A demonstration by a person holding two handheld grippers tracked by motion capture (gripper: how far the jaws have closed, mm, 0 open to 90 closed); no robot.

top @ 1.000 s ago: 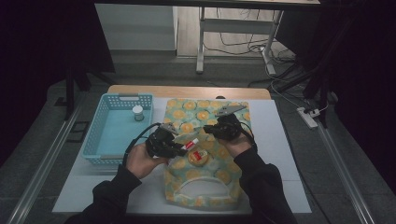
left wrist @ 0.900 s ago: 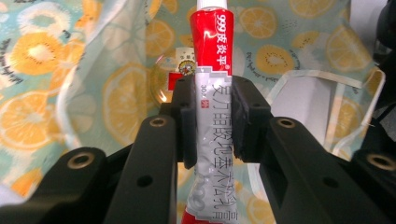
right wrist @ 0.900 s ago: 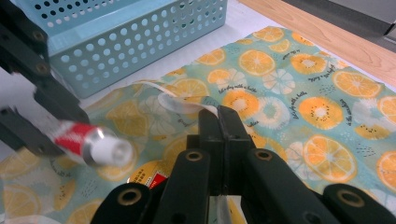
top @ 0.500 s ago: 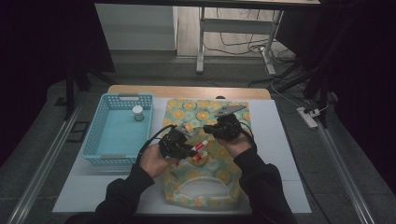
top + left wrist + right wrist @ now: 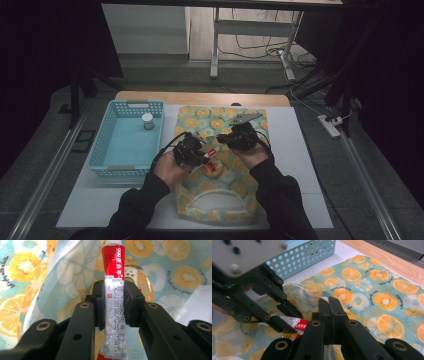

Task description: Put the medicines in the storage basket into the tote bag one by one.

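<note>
A person works over a fruit-print bag (image 5: 220, 165) spread on the bench (image 5: 300, 165), a claw in each hand. The left claw (image 5: 111, 306) is clamped across the middle of a red-and-white ointment tube (image 5: 113, 290), pads pressed flat on both sides, the tube's red end pointing forward above the printed fabric. Over the past second the left claw (image 5: 192, 150) has travelled right, from near the bag's left edge to a spot over its middle, bringing the tube (image 5: 212, 151) close beside the right claw (image 5: 239, 137). That claw (image 5: 329, 307) is closed on a fold of the bag's thin fabric and lifts it, so that a pale inner layer shows at the raised edge; it has barely shifted in that time. In the right claw's view the left claw (image 5: 287, 315) sits just beside it with the tube (image 5: 295, 323) at the lifted edge. The move suggests the tube is about to be slipped into the bag's mouth, with the opening held ready; the tube is not yet inside. A blue basket (image 5: 125, 137) to the left holds a small white jar (image 5: 147, 120), well apart from the action. A round yellow object (image 5: 212, 168) lies on the bag just beneath the tube.
</note>
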